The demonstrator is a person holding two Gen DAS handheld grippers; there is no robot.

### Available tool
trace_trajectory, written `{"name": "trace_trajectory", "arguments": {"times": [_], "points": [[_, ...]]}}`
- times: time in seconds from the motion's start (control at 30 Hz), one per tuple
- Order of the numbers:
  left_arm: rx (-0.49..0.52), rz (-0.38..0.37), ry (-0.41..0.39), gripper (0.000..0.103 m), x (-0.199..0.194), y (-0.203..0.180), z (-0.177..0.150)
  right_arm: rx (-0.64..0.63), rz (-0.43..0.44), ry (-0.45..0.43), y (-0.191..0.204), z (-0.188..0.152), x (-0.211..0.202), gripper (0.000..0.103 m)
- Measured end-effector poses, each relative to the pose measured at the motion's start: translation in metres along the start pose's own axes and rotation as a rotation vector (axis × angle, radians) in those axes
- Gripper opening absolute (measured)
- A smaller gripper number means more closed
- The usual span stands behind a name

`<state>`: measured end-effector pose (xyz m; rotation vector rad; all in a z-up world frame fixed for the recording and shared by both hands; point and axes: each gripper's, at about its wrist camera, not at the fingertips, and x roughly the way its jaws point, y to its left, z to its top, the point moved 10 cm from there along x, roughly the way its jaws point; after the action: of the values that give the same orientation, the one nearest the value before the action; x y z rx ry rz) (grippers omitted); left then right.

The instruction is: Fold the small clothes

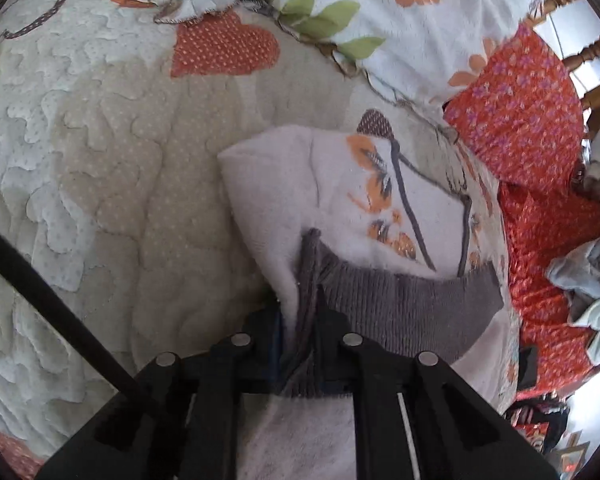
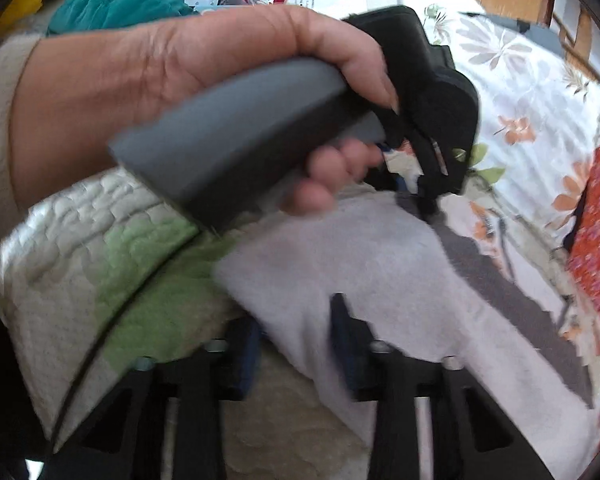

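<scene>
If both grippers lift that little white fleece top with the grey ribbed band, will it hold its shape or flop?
Probably flop: the white fleece top already creases and bunches where the left gripper, jaws shut, pinches its grey ribbed band. Likely light, since it lies softly on the quilt. The fuzzy pile suggests it won't slip from the right gripper.

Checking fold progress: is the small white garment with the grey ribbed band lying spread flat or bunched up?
Bunched up. The white garment rises in a hump off the quilt, its grey band pinched in the left gripper.

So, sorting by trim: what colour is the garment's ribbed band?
Dark grey ribbed band, clearest in the left wrist view.
</scene>
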<state>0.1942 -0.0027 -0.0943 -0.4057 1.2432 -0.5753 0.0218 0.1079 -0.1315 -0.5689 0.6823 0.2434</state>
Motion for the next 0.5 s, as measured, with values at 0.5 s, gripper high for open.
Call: {"name": "trace_trajectory", "arguments": {"times": [0.5], "points": [[0.024, -0.123, -0.101, 0.011, -0.020, -0.131, 0.023, 0.269, -0.064, -0.092, -0.131, -0.019, -0.108, 0.009]]}}
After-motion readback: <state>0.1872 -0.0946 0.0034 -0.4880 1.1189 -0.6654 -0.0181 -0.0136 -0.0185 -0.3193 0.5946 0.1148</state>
